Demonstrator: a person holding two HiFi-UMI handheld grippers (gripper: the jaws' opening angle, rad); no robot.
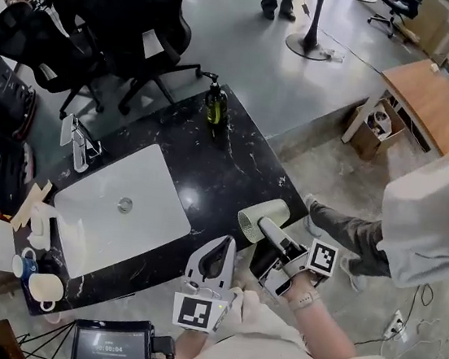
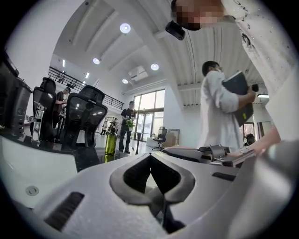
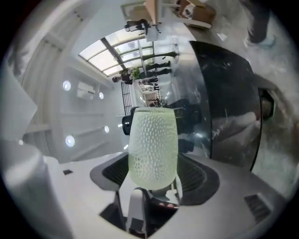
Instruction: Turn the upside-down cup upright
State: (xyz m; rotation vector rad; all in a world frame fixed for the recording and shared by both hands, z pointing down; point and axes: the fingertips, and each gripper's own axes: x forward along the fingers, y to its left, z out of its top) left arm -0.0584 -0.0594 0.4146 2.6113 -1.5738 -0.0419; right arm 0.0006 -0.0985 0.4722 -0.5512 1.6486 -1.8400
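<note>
A pale green dimpled cup [image 1: 260,217] hangs on its side, off the tabletop, over the near right edge of the black marble table [image 1: 234,168], its open mouth facing left. My right gripper [image 1: 267,226] is shut on it. In the right gripper view the cup [image 3: 153,144] stands out between the two jaws, which press on its lower part. My left gripper [image 1: 220,246] is by the table's front edge, left of the cup and apart from it. Its jaws meet at the tips with nothing between them [image 2: 150,161].
A white board [image 1: 123,202] covers the table's left half. A green bottle [image 1: 214,106] [image 2: 110,142] stands at the far edge. Mugs [image 1: 45,286] sit at the near left corner. Office chairs [image 1: 147,17] stand behind; a person [image 1: 434,210] stands close on the right.
</note>
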